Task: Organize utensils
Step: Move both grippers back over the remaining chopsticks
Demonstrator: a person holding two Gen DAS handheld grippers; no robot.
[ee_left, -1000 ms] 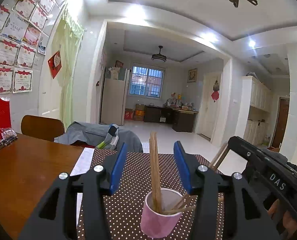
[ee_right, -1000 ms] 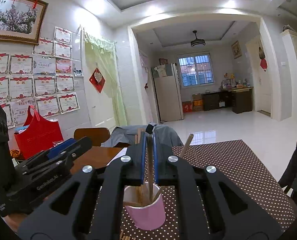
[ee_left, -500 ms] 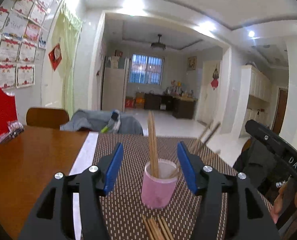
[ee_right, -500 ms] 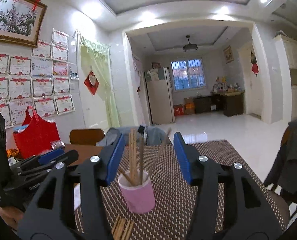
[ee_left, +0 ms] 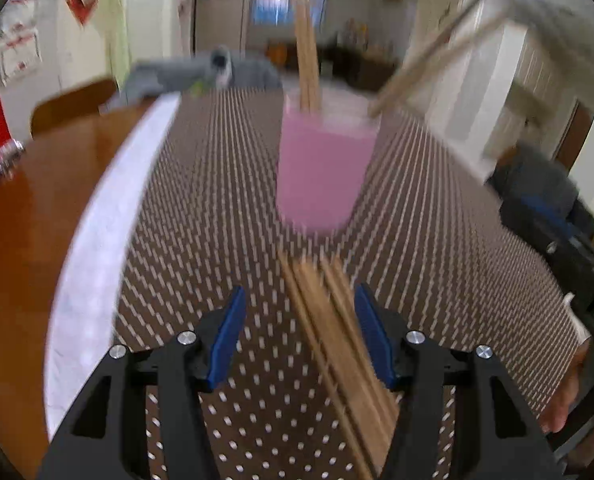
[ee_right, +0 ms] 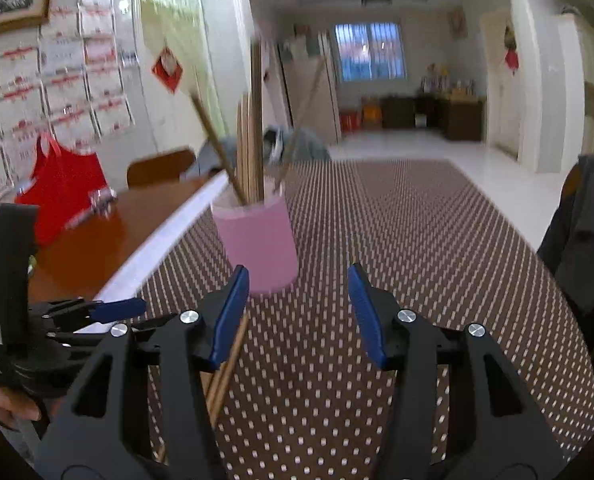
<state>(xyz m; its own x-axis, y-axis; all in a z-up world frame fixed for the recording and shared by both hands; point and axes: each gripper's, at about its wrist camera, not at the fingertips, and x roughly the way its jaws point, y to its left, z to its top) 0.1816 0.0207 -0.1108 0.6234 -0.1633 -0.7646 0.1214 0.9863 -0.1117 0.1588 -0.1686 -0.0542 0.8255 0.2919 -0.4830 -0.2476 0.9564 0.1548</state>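
Now both grippers, left and right, half-open and seemingly empty, loose chopsticks between the left jaws.

Motion blur smears the pink cup and the loose chopsticks, whose near ends run off the lower edge, while the other chopsticks mostly hide behind the right hand-held gripper

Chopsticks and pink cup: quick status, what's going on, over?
Both grippers, left and right, open, nothing held. Loose chopsticks lie flat between left's fingers. Pink cup upright on mat, several chopsticks inside. Nothing blocking.
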